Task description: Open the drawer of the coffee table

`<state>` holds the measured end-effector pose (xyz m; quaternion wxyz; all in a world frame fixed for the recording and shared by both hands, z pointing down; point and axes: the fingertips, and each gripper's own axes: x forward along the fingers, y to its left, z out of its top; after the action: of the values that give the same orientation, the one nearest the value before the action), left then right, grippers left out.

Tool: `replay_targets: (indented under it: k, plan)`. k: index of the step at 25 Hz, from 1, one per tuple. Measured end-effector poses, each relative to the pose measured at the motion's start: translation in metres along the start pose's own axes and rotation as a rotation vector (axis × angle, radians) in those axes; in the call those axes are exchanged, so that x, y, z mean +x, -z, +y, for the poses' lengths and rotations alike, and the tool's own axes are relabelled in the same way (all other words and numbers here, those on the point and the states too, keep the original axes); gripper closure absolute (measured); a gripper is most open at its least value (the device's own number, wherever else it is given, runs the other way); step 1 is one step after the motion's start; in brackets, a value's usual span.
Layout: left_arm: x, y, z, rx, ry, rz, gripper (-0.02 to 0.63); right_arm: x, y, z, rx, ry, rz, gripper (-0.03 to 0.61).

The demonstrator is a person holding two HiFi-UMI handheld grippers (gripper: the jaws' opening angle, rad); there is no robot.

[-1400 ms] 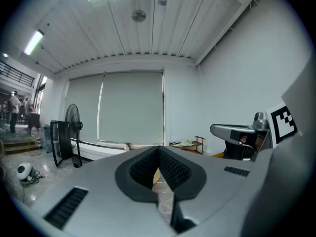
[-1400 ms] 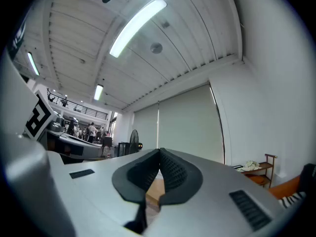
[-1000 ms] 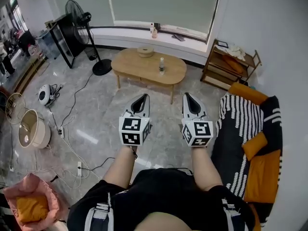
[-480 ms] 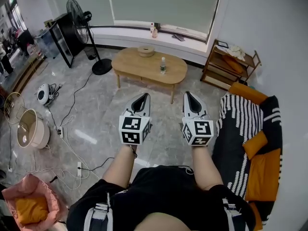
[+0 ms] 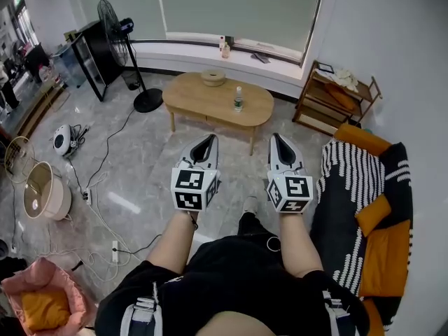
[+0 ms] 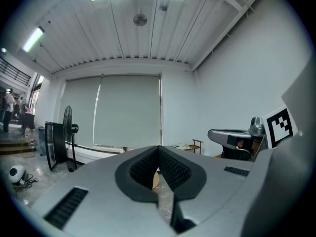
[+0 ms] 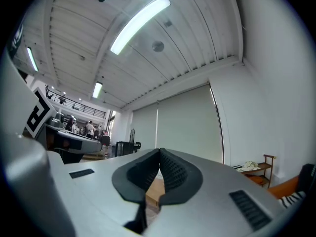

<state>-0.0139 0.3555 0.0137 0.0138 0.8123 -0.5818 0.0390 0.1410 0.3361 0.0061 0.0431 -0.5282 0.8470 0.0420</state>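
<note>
Fingers (image 6: 170,168) of left gripper (image 5: 207,140) pressed together, nothing between them. Far left: cables (image 5: 106,156) trail over the floor (image 5: 157,156). Standing fan (image 5: 114,21) behind, its base just off the left end of the table (image 5: 192,93). Table lies ahead, well apart from both grippers, bare floor between. Bottle (image 5: 238,98) stands near its front edge. Right gripper (image 5: 278,138): fingers likewise together, empty. Wooden shelf (image 5: 336,96) sits near the table's right end; striped sofa (image 5: 343,180) close beside the right gripper.
</note>
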Motion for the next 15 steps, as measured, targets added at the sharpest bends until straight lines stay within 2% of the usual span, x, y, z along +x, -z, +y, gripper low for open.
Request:
replay_targets:
  k: [6, 15]
  plan:
    - [0.051, 0.006, 0.017, 0.037, 0.0, 0.001, 0.595, 0.052, 0.011, -0.023, -0.006, -0.005, -0.023, 0.563]
    - [0.218, 0.009, 0.062, 0.033, -0.029, 0.018, 0.595, 0.203, 0.052, -0.11, 0.031, -0.027, -0.008, 0.563]
